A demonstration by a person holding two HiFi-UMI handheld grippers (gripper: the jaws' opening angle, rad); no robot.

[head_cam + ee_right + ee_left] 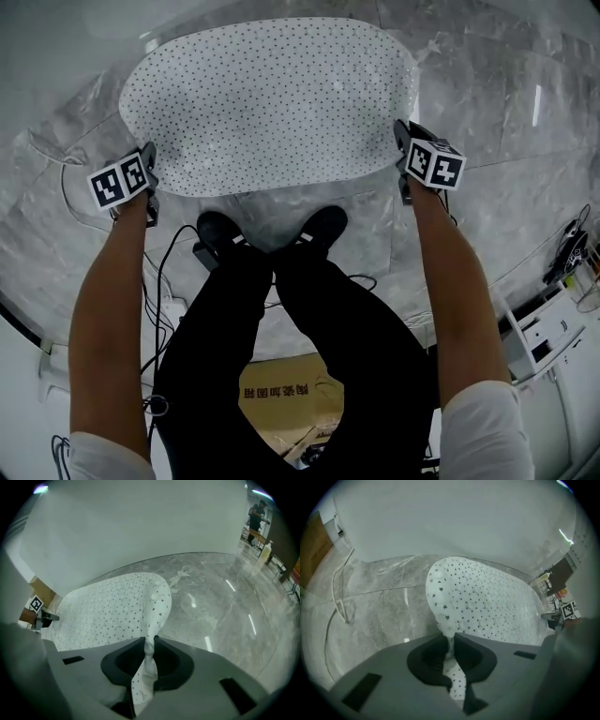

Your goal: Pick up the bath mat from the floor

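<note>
A white bath mat (pixel 267 103) dotted with small dark stars lies on the grey marble floor in front of my feet. My left gripper (pixel 150 180) is shut on its near left corner, and my right gripper (pixel 403 155) is shut on its near right corner. In the left gripper view the mat (pixel 487 606) is pinched into a fold between the jaws of that gripper (pixel 450 645). The right gripper view shows the mat (pixel 117 616) squeezed the same way in the right gripper (pixel 149 645), with a flap hanging toward the camera.
A white wall (pixel 84 37) rises just behind the mat. Cables (pixel 66 173) trail on the floor at the left. A cardboard box (pixel 286 398) lies behind my feet, and white drawers (pixel 548 337) with clutter stand at the right. A person (pixel 257 513) stands far off.
</note>
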